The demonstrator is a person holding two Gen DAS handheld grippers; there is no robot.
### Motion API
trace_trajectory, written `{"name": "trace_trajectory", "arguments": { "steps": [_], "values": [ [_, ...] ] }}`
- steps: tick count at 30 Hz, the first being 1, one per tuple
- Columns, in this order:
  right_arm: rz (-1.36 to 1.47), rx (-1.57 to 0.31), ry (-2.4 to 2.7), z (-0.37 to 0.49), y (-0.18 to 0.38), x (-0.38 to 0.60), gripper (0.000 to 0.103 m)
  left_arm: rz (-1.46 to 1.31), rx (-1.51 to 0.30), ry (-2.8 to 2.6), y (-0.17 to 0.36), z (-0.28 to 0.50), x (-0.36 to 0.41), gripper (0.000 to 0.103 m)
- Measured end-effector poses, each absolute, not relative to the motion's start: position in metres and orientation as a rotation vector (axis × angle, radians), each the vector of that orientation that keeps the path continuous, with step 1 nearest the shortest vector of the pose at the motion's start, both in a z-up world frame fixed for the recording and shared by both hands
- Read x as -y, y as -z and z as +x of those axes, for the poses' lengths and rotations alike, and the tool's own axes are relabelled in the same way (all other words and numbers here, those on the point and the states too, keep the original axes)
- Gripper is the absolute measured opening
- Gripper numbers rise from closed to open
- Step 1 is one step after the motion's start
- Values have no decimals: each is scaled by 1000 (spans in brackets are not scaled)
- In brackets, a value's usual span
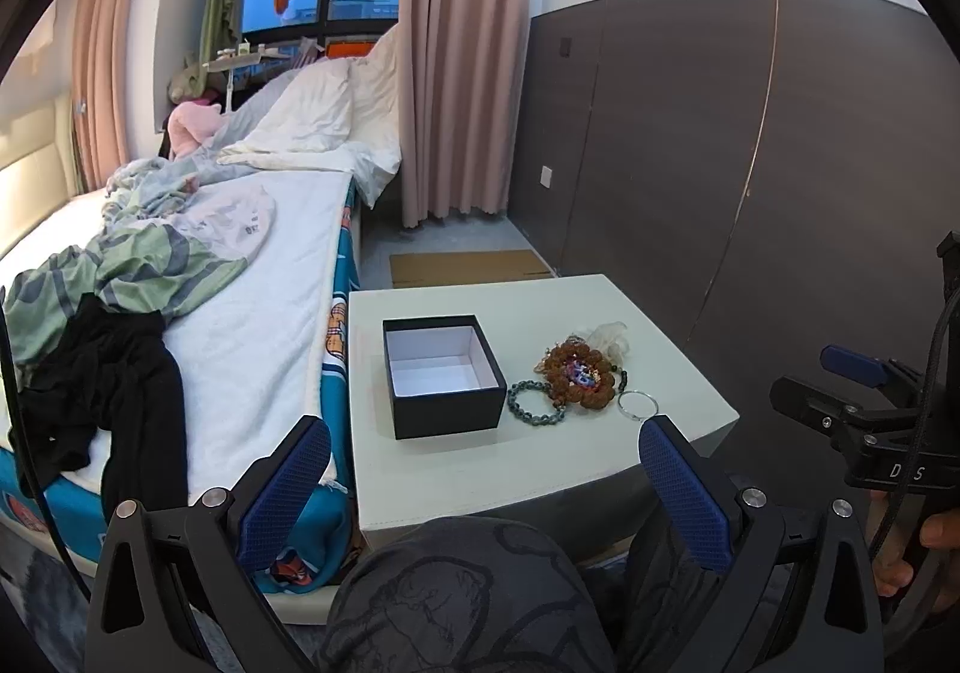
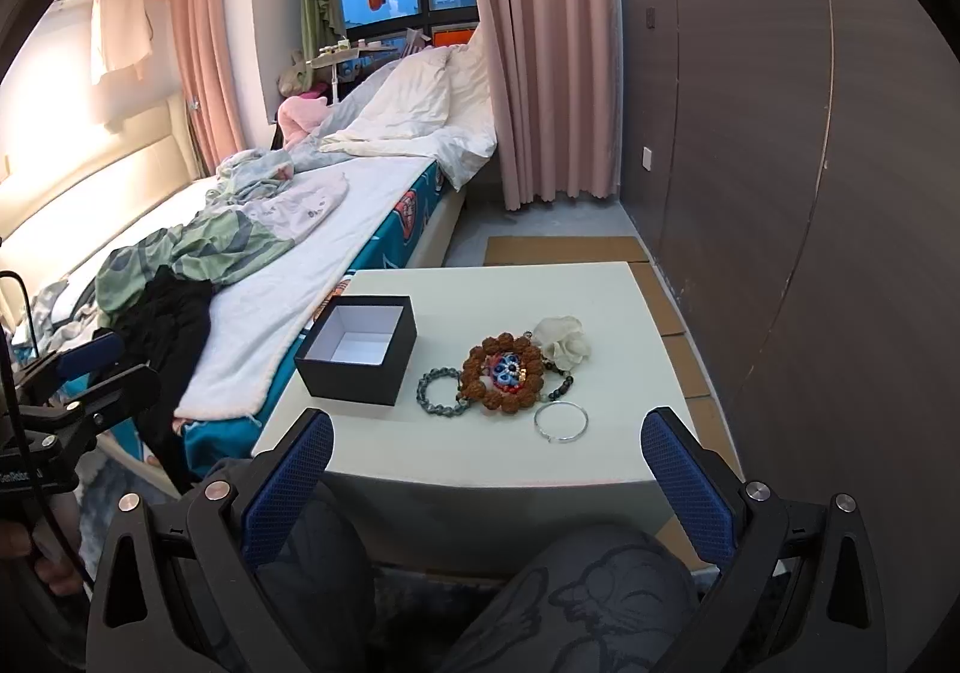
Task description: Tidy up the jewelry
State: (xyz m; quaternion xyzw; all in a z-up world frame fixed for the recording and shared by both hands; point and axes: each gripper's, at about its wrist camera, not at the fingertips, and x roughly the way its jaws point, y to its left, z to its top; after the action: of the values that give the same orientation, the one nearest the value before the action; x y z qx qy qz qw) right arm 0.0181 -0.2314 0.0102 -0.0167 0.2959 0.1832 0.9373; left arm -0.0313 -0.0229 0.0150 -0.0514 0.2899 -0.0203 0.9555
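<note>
An open, empty black box [image 1: 441,373] [image 2: 357,349] with a white inside stands on the white table [image 1: 480,469] [image 2: 480,451]. To its right lies a jewelry pile: a brown bead bracelet [image 1: 579,376] [image 2: 504,373], a grey-green bead bracelet [image 1: 534,403] [image 2: 438,391], a thin silver ring bangle [image 1: 638,406] [image 2: 561,421] and a white flower piece [image 2: 561,343]. My left gripper [image 1: 486,481] is open and empty, short of the table's near edge. My right gripper [image 2: 486,481] is open and empty, also short of the table.
A bed [image 1: 252,265] with rumpled clothes runs along the table's left side. A dark panelled wall [image 1: 750,163] stands to the right. Cardboard [image 2: 564,250] lies on the floor beyond the table. My knees [image 2: 600,583] are below the grippers.
</note>
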Motion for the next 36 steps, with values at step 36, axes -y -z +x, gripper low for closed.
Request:
{"name": "trace_trajectory", "arguments": {
  "steps": [36],
  "values": [
    [63,-661,-408,44,13,251,103,-90,-632,66,-8,-9,30,102]
  ]
}}
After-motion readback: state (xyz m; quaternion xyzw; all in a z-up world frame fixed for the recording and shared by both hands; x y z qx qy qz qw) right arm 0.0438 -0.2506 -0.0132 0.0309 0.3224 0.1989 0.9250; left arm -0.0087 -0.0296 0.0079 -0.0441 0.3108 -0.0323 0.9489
